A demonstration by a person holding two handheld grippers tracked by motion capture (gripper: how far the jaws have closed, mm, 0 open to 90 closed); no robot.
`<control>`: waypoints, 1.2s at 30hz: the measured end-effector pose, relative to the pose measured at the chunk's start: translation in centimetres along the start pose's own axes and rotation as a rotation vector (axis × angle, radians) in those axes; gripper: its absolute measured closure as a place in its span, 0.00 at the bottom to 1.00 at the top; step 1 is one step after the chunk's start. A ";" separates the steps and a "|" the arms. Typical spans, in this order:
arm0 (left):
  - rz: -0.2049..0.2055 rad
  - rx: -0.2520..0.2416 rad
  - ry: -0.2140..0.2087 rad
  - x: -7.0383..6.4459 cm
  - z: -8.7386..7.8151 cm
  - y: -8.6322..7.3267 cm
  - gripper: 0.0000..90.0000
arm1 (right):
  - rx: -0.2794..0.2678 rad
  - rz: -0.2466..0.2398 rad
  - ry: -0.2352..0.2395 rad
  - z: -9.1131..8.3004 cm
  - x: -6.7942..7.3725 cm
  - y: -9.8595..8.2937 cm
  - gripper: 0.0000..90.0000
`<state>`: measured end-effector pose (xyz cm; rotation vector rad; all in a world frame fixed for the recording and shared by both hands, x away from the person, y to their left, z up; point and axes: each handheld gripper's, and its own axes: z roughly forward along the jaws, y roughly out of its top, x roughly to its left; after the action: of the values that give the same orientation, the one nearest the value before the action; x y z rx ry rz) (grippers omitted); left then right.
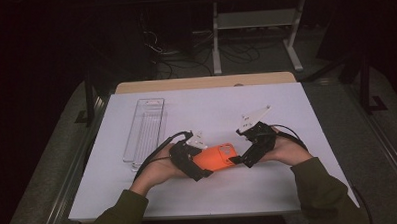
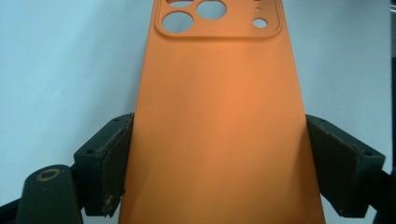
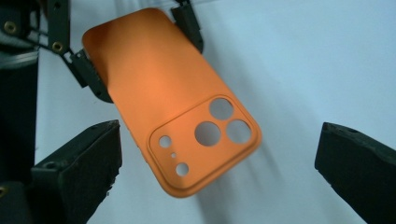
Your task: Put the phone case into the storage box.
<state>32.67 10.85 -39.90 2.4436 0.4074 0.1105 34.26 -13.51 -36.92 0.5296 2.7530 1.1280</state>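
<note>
An orange phone case is held above the white worktop, near its front edge and roughly midway between the two hands, as seen in the high view. The left gripper is closed on the case, its two black jaws pressed against the long side edges at the end away from the camera cut-outs; in the left gripper view the smooth back of the case runs up between the jaws, with the round lens openings at the top. In the right gripper view the same case hangs tilted, the camera-cut-out end lowest and nearest, its shadow cast on the worktop below, and the left gripper is seen clamping the far end. The right gripper is spread wide, its jaws standing on either side of the cut-out end and clear of it, with nothing held between them. In the high view the right gripper is placed just beside the right end of the case. A clear plastic tray lies on the worktop to the left, well apart from the case and behind the left hand
</note>
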 end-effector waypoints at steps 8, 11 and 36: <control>-0.086 -0.008 0.051 0.6 -0.3 -0.1 0.18 | -0.054 0.178 -0.101 -0.9 -0.1 -2.0 0.00; -0.111 -0.026 0.073 0.7 -0.4 -0.1 0.18 | -0.066 0.218 -0.107 -1.0 0.0 -2.7 0.00; -0.202 -0.017 0.161 1.3 -0.5 -0.2 0.18 | -0.201 0.364 -0.243 1.0 2.2 -5.0 0.04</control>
<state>33.73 11.71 -39.64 2.3693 0.7189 0.2240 31.09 -15.34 -41.12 1.0905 2.3622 1.2930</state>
